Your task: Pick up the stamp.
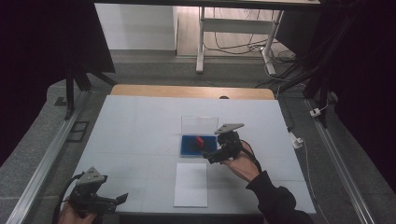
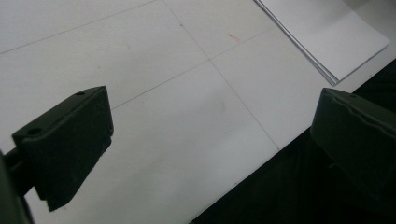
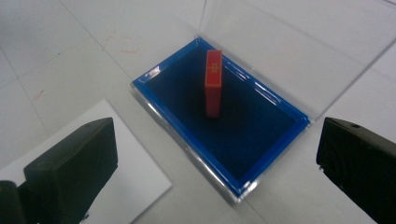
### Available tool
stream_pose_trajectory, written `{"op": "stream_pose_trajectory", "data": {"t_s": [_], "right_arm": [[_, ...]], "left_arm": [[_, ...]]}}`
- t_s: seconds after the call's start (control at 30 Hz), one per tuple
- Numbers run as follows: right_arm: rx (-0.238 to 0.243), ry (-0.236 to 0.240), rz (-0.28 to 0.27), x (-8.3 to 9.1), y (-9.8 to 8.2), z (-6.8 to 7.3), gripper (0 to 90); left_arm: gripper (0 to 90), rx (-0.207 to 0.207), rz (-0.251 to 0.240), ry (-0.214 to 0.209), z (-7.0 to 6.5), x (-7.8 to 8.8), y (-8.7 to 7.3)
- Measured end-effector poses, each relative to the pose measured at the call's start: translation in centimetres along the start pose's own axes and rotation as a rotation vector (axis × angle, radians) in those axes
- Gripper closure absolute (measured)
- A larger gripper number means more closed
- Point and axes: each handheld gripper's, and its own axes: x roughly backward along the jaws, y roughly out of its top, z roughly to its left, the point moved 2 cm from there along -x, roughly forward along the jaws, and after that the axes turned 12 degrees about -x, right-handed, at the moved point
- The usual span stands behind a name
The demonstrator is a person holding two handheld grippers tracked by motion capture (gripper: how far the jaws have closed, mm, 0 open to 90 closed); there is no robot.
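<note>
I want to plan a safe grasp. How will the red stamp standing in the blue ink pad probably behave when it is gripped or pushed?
The red stamp stands upright on its small end in the blue ink pad, so a side push would probably tip it. It looks like a rigid block with flat faces, so the open right gripper should hold it firmly. It seems small, so likely light.

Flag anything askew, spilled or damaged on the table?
Nothing stands out. The red stamp stands upright on the blue ink pad, its clear lid open behind. The white paper lies flat and square to the table edge. A few faint red marks show on the table.
</note>
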Motion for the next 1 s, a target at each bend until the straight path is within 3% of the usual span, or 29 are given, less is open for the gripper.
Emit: {"op": "stream_pose_trajectory", "data": {"t_s": [0.63,0.73,0.8,0.83,0.9,0.97,1.0], "right_arm": [[0.046,-0.05,0.035,-4.8,1.7,0.7,1.2],[0.041,-0.056,0.038,-4.8,1.9,0.6,7.9],[0.033,-0.048,0.034,-4.8,2.2,0.4,19.6],[0.033,-0.048,0.034,-4.8,2.2,0.4,19.6],[0.026,-0.033,0.026,-4.7,2.4,0.2,29.0],[0.046,-0.034,0.039,-4.7,2.5,0.1,42.1],[0.046,-0.034,0.039,-4.7,2.5,0.1,42.1]], "left_arm": [[0.1,-0.006,-0.002,-0.003,0.0,0.0,0.0],[0.1,-0.008,0.0,-0.002,-0.1,0.0,0.0],[0.1,-0.012,0.001,-0.002,-0.1,0.0,0.0],[0.1,-0.013,0.001,-0.002,-0.1,0.0,0.0],[0.1,-0.013,0.001,-0.003,-0.1,0.0,0.0],[0.2,-0.014,0.001,-0.003,-0.1,0.0,0.0],[0.2,-0.014,0.001,-0.001,-0.1,0.0,0.0]]}}
